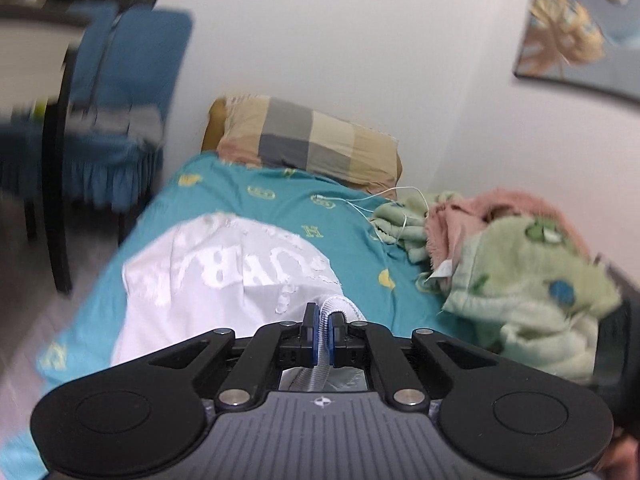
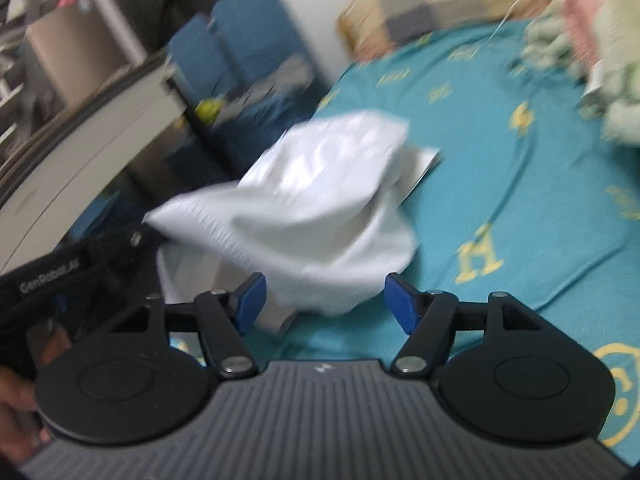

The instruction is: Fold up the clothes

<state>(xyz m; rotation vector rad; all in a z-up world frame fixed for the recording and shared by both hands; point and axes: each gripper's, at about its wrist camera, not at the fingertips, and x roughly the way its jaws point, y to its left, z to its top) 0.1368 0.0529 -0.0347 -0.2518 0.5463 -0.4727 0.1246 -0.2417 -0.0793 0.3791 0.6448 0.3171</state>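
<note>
A white T-shirt (image 1: 216, 280) with raised white lettering lies bunched on the teal bed sheet (image 1: 280, 208). My left gripper (image 1: 323, 320) is shut on its ribbed collar, which runs between the blue pads. In the right wrist view the same white T-shirt (image 2: 320, 208) hangs lifted and blurred over the bed's left side. My right gripper (image 2: 323, 300) stands open just in front of the shirt's lower fold, its blue pads (image 2: 402, 300) wide apart with nothing held. The left gripper's body (image 2: 60, 276) shows at the left edge of that view.
A checked pillow (image 1: 312, 140) lies at the head of the bed by the white wall. A heap of green and pink fleece blankets (image 1: 516, 268) fills the right side, with a white cable (image 1: 384, 196) beside it. Blue-covered chairs (image 1: 116, 120) and a table stand left of the bed.
</note>
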